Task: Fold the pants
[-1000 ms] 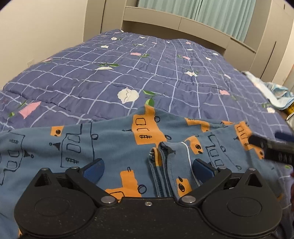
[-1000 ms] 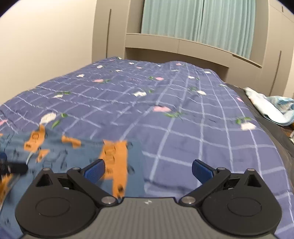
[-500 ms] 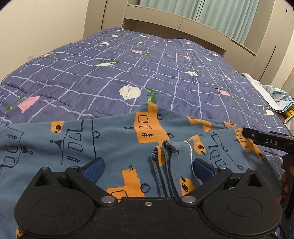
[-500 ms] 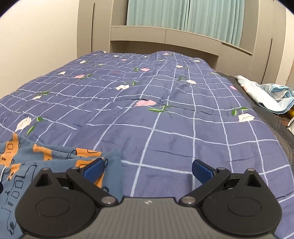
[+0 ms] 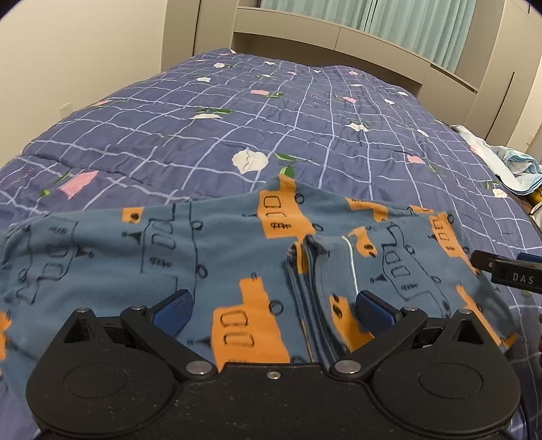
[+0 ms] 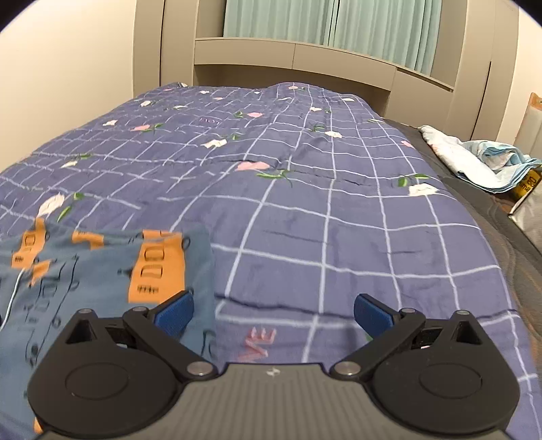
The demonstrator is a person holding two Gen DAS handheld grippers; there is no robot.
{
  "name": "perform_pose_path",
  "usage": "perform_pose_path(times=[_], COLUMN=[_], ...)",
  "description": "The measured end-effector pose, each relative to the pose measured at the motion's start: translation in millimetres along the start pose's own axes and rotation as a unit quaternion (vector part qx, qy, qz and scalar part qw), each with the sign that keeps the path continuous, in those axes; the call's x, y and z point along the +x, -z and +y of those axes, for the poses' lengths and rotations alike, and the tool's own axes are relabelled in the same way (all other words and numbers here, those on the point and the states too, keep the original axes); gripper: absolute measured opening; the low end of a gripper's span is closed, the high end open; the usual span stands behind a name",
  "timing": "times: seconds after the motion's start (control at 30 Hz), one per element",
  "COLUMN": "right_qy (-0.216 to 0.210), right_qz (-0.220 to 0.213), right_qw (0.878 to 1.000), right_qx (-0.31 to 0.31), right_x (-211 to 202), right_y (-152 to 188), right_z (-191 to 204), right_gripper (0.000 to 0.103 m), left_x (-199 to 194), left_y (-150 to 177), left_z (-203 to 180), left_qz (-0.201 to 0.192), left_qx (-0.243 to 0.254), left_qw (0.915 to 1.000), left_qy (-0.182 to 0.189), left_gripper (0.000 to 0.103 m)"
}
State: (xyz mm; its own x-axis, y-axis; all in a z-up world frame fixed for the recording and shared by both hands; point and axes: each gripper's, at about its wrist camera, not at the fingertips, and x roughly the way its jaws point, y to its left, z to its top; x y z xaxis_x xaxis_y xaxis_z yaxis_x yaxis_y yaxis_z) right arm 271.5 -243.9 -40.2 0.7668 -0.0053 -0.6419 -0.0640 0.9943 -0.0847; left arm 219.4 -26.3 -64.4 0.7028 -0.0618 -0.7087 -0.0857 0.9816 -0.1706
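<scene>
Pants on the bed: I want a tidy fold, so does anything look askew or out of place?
The pants lie mostly flat on the quilt, but a bunched ridge of stacked edges stands up near the middle. Off to the right, a crumpled pale cloth sits at the bed's edge.

I see a bed with a purple checked quilt [image 6: 305, 216], beige headboard shelving [image 6: 291, 57], teal curtains [image 6: 325, 23], cream walls [image 6: 67, 67].

Bed [image 5: 305, 111]: I see it covered by a purple checked quilt [image 6: 305, 210] with a flower print. Blue pants [image 5: 142, 257] with an orange print lie flat on the quilt, lower frame. Crumpled light-blue cloth [image 6: 474, 159] at the bed's right edge.
</scene>
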Motion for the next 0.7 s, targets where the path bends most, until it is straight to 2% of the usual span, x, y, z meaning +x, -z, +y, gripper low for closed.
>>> perform_pose_path(times=[0.4, 0.7], right_qy=[0.026, 0.042], right_qz=[0.008, 0.005], right_qw=[0.999, 0.999], right_qx=[-0.021, -0.026], right_x=[-38, -48], right_y=[36, 42], right_z=[-2, -1], right_gripper=[0.103, 0.103], left_x=[-29, -37], left_y=[29, 34], left_z=[-3, -4], left_qz=[-0.008, -0.008], left_qx=[0.025, 0.023], left_qw=[0.9994, 0.9993], left_qy=[-0.022, -0.03], left_gripper=[0.102, 0.102])
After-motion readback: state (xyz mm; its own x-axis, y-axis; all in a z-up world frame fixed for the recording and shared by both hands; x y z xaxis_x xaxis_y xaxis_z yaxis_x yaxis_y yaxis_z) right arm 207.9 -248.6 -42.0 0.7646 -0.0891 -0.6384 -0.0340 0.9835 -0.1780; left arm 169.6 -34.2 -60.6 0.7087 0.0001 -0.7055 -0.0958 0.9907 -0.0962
